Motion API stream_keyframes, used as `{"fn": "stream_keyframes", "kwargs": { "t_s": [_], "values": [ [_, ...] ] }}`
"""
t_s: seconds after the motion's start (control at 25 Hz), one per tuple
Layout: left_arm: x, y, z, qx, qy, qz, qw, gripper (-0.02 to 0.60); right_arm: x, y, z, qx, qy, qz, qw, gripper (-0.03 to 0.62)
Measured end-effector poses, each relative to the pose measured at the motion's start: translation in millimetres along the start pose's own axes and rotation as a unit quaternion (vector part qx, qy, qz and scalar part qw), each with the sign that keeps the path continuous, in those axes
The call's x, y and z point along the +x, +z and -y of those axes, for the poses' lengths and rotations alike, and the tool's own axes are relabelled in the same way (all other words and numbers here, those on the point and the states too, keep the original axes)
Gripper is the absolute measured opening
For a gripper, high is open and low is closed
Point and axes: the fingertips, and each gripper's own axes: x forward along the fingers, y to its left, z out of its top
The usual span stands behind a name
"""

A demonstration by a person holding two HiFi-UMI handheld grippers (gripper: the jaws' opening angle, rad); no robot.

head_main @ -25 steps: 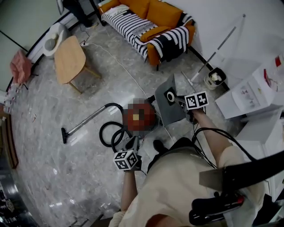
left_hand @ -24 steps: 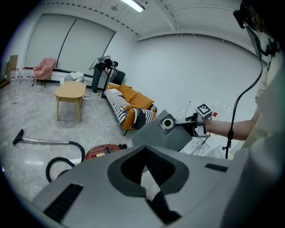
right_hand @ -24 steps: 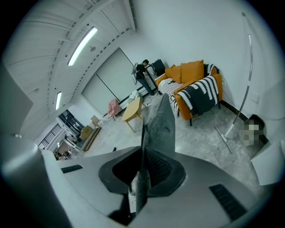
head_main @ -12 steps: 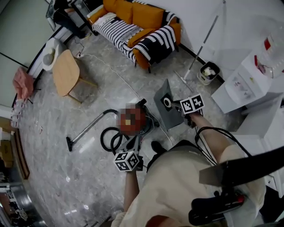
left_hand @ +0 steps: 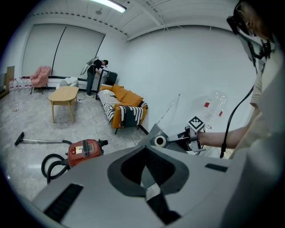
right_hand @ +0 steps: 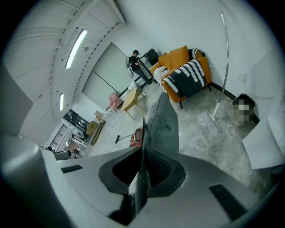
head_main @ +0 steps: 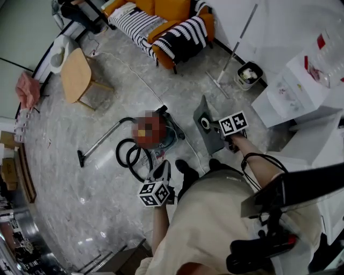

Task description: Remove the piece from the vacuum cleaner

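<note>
The person stands over a pale marble floor (head_main: 80,177) with both forearms stretched forward and each gripper angled forward and down.

The right gripper (head_main: 216,127) is clenched on the grey piece (head_main: 206,124), a flat panel with a round white-rimmed hole, possibly a dust-bag plate, though the view is too small to be sure. In the right gripper view the panel runs edge-on between the two jaws, which press on its near edge, and its far end rises ahead of them. The right forearm shows bare from the sleeve and a black cable loops beside the wrist. The piece hangs in the air, clear of the red vacuum cleaner (head_main: 171,136), and lies just to the right of it in the head view.

The left gripper (head_main: 162,172) is closed tight with nothing in it; the left gripper view shows its jaws meeting on a single line. It hangs near the vacuum cleaner's coiled black hose (head_main: 129,157), without touching it, with the marker cube toward the person's body.

The vacuum cleaner sits on the floor, and its wand (head_main: 100,143) lies stretched out to the left. An orange sofa (head_main: 161,16) with a striped throw and a low wooden table (head_main: 72,71) stand well beyond.
</note>
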Motion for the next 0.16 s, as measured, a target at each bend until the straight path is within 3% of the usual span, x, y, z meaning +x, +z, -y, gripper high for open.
{"fn": "stream_keyframes", "kwargs": {
  "t_s": [0.16],
  "values": [
    [-9, -13, 9, -0.005, 0.005, -0.01, 0.9999, 0.003, -6, -13, 4, -0.012, -0.002, -0.018, 1.0, 0.031]
  ]
}}
